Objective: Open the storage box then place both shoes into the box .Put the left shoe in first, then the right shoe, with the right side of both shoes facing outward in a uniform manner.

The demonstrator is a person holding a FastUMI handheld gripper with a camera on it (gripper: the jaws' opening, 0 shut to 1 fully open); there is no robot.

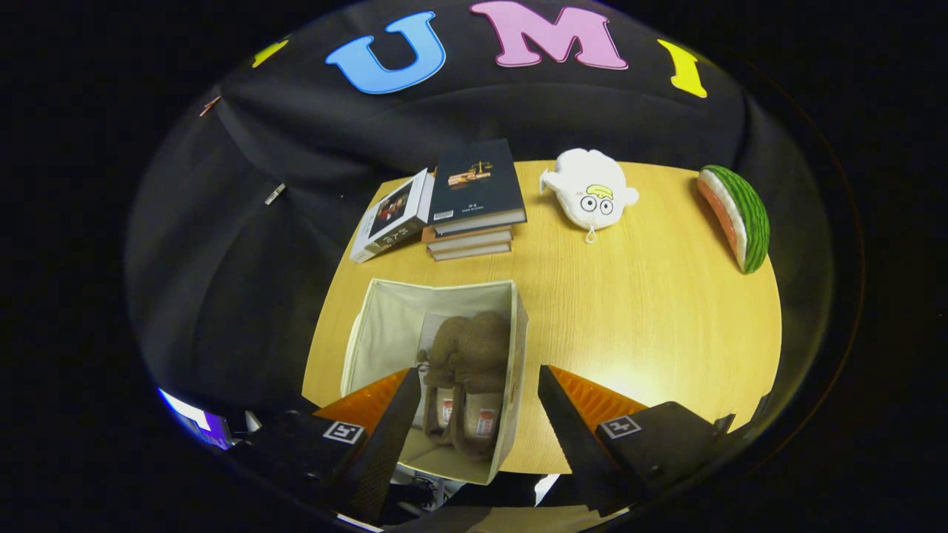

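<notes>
An open cream fabric storage box (385,318) stands on the wooden table (637,311), near its front edge. Two brown fuzzy shoes (466,370) lie side by side inside it, against the box's right wall, with their toes pointing away from me. My gripper (478,374) hovers above the box, open, with nothing between its fingers. The left finger (385,414) overlaps the box's inside and the right finger (570,414) sits over the table just right of the box. The shoes show in the gap between the fingers.
Beyond the box lies a stack of books (474,200) with a white boxed book (392,218) leaning on its left. A white plush toy (590,194) and a watermelon-slice plush (737,215) sit further right. Bare tabletop spreads right of the box.
</notes>
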